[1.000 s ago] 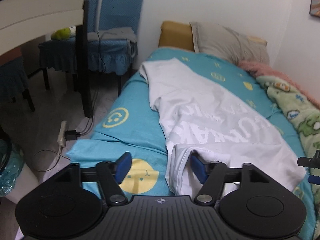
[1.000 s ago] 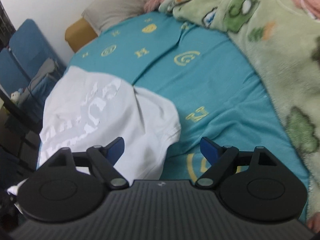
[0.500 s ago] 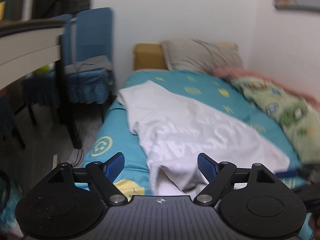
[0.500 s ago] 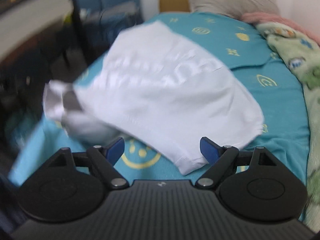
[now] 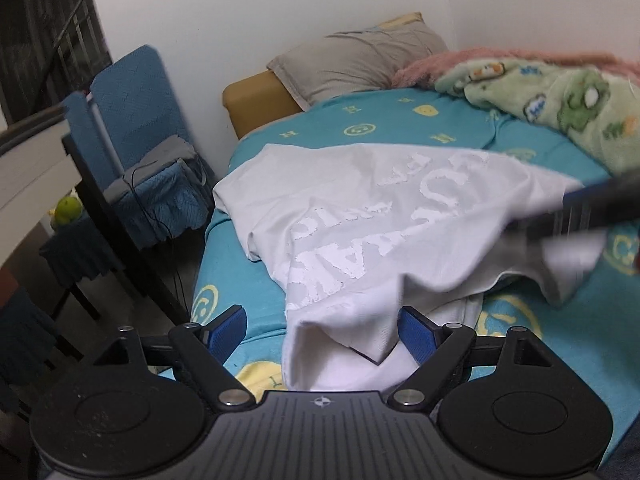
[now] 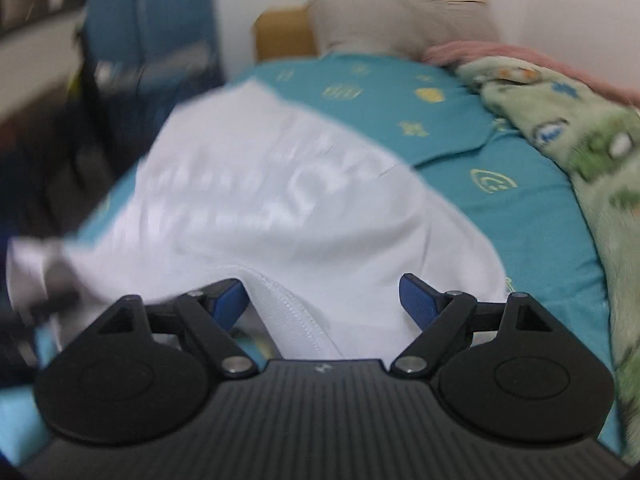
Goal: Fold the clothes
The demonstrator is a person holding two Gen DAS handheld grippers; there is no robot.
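Left wrist view: the left tongs (image 5: pixel 322 330) stand wide, both blue pads (image 5: pixel 229 326) clear of cloth, nothing pinched. A folded corner of the white T-shirt (image 5: pixel 384 232) lies between the 2 fingers without touching either pad. The shirt is spread crumpled over the teal bed sheet (image 5: pixel 400 128), printed side up, its white lettering faint and partly worn; one edge reaches toward the bed's left side, another bunches up near the tongs. A dark blurred bar at the right edge crosses over the shirt's far corner; it appears to be the right tongs (image 5: pixel 592 208), too smeared to read in this view.

Right wrist view: the right tongs (image 6: pixel 322 300) are also spread apart, released. A stitched hem of the shirt (image 6: pixel 288 208) rises between the fingers; the left pad (image 6: pixel 230 300) sits just beside the fabric, contact cannot be told because of motion blur. At the far left a raised, blurred lump of white cloth with a dark shape under it is visible; what it is cannot be told.

Surroundings: a grey pillow (image 5: pixel 360 60) at the head of the bed on a mustard headboard (image 5: pixel 256 100); a green cartoon-print blanket (image 5: pixel 560 104) with a pink one (image 5: pixel 480 58) behind it along the right side. Blue-covered chairs (image 5: pixel 136 100) stand left of the bed, a small green plush toy (image 5: pixel 68 208) near them.
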